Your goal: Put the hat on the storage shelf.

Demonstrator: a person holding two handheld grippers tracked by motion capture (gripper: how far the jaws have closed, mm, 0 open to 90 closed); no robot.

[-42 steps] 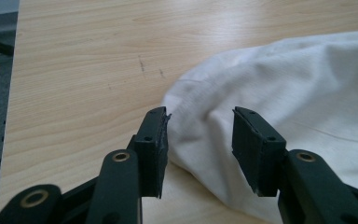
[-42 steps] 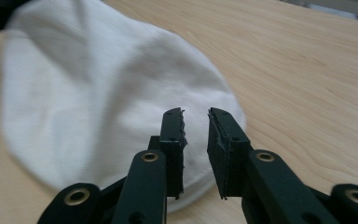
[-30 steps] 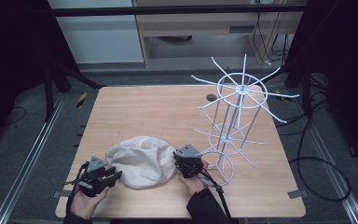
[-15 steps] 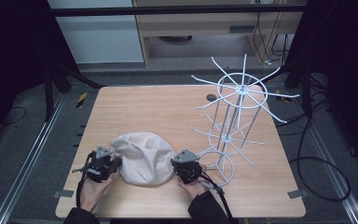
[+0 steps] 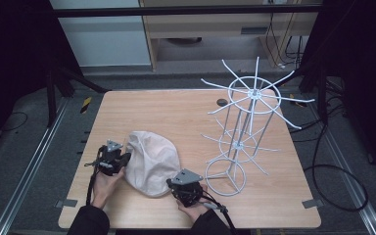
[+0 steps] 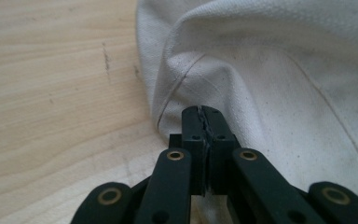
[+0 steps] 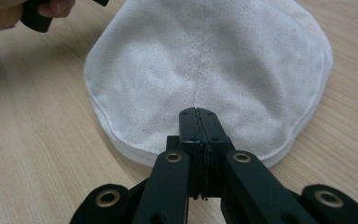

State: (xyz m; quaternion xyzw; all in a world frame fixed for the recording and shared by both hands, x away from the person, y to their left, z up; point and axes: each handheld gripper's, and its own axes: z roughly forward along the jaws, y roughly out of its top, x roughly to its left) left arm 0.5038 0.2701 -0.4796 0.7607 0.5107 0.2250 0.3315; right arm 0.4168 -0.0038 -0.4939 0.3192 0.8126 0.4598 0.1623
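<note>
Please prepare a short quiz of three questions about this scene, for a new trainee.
1. True or false: the white cloth hat lies on the wooden table.
2. Which stands nearer the white wire rack: A, the left gripper; B, the right gripper?
3. Fill in: both grippers have their jaws ____.

Key: 1 true; 2 B; 3 shut, each at the hat's edge; whether cloth is pinched cannot be told.

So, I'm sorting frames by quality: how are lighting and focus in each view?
High view: dim, black surroundings, wooden table evenly lit. Left gripper view: cloth hat weave sharp, nearest black links soft. Right gripper view: bright, hat seam crisp, far hand blurred.
</note>
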